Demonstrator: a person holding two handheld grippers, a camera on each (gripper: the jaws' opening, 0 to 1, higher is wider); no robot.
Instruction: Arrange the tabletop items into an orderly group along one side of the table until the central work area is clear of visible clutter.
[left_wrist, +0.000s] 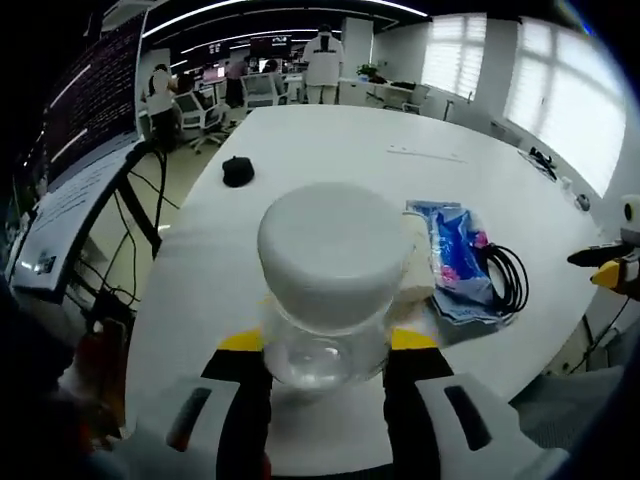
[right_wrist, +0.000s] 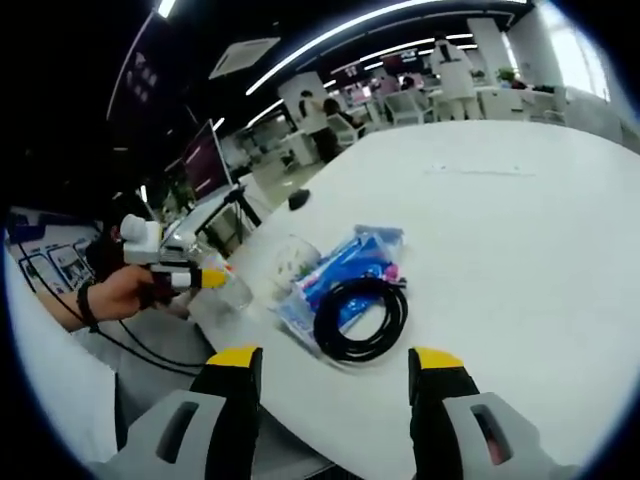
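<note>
The broad white tabletop (left_wrist: 420, 170) is smooth, matte and rounded at its near end, and it spreads away toward an office with desks, chairs and bright blinds. In the left gripper view the largest thing on it is a clear jar (left_wrist: 330, 300) with a thick, round, white lid, its glassy lower body bulging just under the cap. The left gripper (left_wrist: 327, 350) has its black, yellow-tipped fingers clenched on that transparent body, one on each side, with the jar standing upright near the table's near edge.

Just beside the jar to the right lies a soft, crinkled blue plastic packet (left_wrist: 452, 262) printed with pink marks, flat on the tabletop. Touching its far side is a coil of black cable (left_wrist: 508, 278), glossy and wound into a loose ring. In the right gripper view the same cable coil (right_wrist: 360, 318) rests partly on top of the blue packet (right_wrist: 345, 268), and the jar (right_wrist: 232, 290) stands at the table's edge with the left gripper (right_wrist: 205, 278) on it, carried by a person's hand (right_wrist: 125, 292).

The right gripper (right_wrist: 335, 375) hangs over the near edge of the tabletop, its fingers spread wide and released, with nothing between them.

Farther up the tabletop, well apart from the group, sits a small black rounded object (left_wrist: 237, 171), dull and dome-like; what it is cannot be told.
</note>
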